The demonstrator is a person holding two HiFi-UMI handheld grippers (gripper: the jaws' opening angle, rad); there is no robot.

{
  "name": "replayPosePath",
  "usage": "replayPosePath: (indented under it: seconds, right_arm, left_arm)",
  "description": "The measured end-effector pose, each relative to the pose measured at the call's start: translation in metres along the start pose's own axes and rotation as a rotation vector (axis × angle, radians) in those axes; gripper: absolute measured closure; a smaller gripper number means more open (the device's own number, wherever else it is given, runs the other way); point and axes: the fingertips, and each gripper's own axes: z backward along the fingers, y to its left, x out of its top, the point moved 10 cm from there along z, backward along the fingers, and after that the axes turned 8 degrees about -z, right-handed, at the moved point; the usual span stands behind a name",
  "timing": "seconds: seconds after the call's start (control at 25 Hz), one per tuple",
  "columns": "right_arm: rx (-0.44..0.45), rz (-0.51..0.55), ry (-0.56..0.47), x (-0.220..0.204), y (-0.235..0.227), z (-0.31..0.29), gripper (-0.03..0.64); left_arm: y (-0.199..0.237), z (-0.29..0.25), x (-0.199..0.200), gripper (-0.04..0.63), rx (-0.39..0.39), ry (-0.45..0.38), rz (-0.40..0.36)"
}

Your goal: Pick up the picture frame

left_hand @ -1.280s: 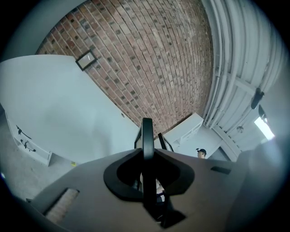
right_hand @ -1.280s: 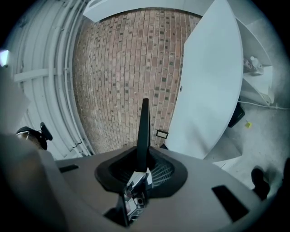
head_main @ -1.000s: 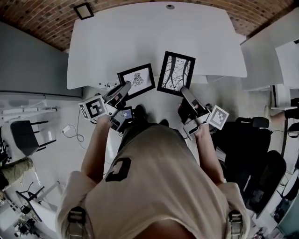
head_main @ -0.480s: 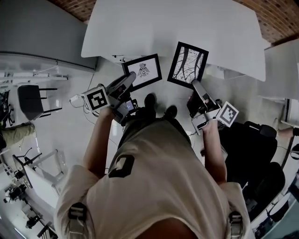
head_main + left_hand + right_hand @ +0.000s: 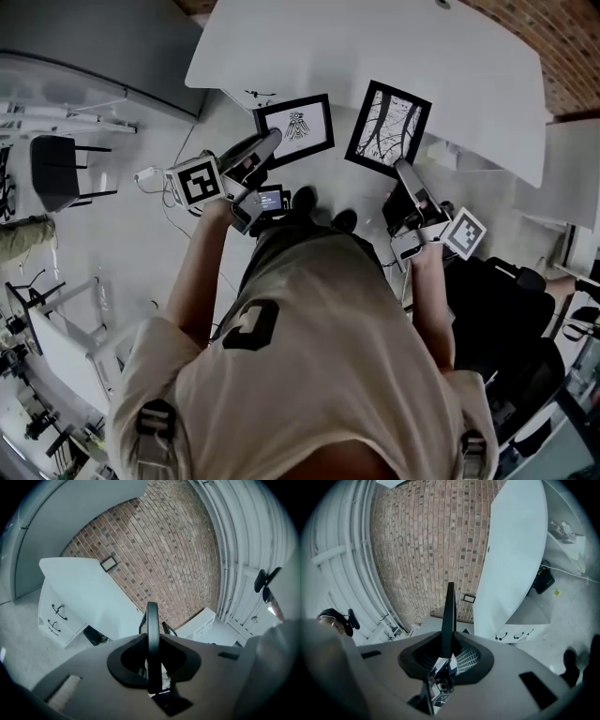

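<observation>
The left gripper point(image 5: 270, 142) has its jaws clamped on the small picture frame point(image 5: 295, 127). In the left gripper view the frame shows edge-on as a dark upright bar pinched in the slot between them. The grip is at the frame's lower left corner as the head view shows it, and the drawing faces up toward the camera. The right gripper point(image 5: 403, 171) is likewise closed on the large picture frame point(image 5: 388, 128), a black-bordered print of branching lines. It is gripped at the bottom corner nearest the person and seen edge-on as a thin dark blade in the right gripper view. Both frames are held up in the air, side by side and apart from each other. They are just off the near edge of the white table point(image 5: 375, 47): the small one shows over the floor point(image 5: 141, 244), and the large one has its far corner overlapping the table's edge in the head view. Behind each set of jaws sits its marker cube, the left cube point(image 5: 197, 180) and the right cube point(image 5: 464, 232), with the person's forearms running back to a pale shirt. The person's dark shoes point(image 5: 302, 199) stand between the grippers. Beyond the table is a brick wall point(image 5: 168, 550), under it a white cabinet point(image 5: 56, 618), and a black chair point(image 5: 61, 173) stands off to the left.
</observation>
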Motion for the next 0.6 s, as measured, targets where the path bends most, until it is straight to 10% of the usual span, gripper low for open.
replayPosePath:
  seconds: [0.6]
  right_arm:
    - [0.018,-0.024,0.038,0.002,-0.004,0.002,0.552]
  left_arm:
    - [0.011,0.017,-0.014,0.546,0.051,-0.031,-0.037]
